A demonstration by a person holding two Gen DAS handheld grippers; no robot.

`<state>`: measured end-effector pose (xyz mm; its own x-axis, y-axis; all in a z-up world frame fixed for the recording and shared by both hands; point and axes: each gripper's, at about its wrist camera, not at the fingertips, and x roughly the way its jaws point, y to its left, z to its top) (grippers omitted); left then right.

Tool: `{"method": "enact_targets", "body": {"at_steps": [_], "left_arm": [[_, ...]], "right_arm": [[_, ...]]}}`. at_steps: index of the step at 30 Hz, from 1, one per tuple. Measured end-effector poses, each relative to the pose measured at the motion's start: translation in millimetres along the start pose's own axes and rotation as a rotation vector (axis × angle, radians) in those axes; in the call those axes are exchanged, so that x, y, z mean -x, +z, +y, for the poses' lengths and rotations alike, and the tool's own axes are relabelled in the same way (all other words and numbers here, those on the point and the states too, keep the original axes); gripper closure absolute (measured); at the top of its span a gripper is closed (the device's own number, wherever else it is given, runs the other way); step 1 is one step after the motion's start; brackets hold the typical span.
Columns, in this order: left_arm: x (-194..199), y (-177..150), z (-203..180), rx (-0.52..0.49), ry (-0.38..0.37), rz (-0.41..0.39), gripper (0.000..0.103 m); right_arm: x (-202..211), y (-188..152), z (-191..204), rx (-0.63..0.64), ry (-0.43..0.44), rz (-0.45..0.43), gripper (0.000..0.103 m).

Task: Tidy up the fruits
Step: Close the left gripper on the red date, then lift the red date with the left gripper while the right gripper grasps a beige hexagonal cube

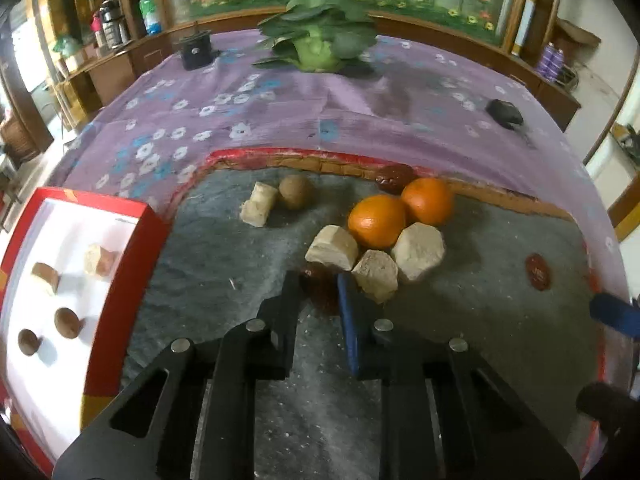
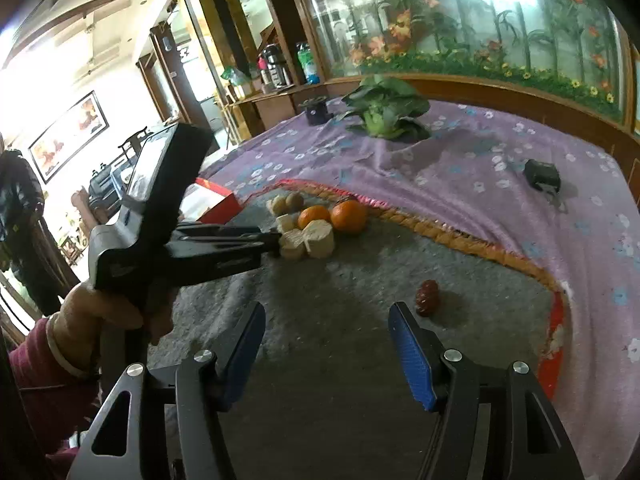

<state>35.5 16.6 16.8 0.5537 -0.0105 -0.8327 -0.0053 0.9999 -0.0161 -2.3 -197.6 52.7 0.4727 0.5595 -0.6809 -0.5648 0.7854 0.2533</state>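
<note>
On the grey mat (image 1: 224,264) lie two oranges (image 1: 377,221) (image 2: 349,216), several pale cut chunks (image 1: 418,251) (image 2: 319,238), a brown round fruit (image 1: 296,191) and red dates (image 1: 537,272) (image 2: 427,297). My left gripper (image 1: 320,286) has its fingers closed around a dark red date (image 1: 322,294) on the mat, next to the chunks. It also shows in the right wrist view (image 2: 276,246). My right gripper (image 2: 326,320) is open and empty, low over the mat, with a red date just right of its right fingertip. A red-rimmed white box (image 1: 132,240) at the left holds some brown fruits and chunks.
A purple flowered cloth (image 1: 280,120) covers the table behind the mat. A leafy cabbage (image 1: 318,44) and a black cup (image 1: 195,49) stand at the far edge. A small black object (image 1: 505,113) lies at the right. A wooden cabinet with bottles runs behind.
</note>
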Motion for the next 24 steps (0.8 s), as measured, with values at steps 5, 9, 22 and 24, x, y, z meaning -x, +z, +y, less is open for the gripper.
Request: {"method": "enact_targets", "body": {"at_steps": [5,9,22,24], "left_arm": [[11.0,-4.2,9.6,0.003,-0.057,0.014,0.086],[24.0,-12.7,18.6,-0.006,-0.053,0.011,0.087],[43.9,-27.8,35.3,0.011,-0.109,0.000,0.087],[45.0,-28.5,37.1,0.010,-0.107,-0.011,0.087]], "right_arm": [[-1.2,0.6,-6.2,-0.035,0.005,0.000,0.040],[-0.6,0.4,-6.2,-0.046,0.010,-0.003,0.040],[-35.2,18.5,23.2,0.006,-0.008,0.028,0.040],[-51.6,27.4,24.7,0.013,-0.028,0.032,0.040]]}}
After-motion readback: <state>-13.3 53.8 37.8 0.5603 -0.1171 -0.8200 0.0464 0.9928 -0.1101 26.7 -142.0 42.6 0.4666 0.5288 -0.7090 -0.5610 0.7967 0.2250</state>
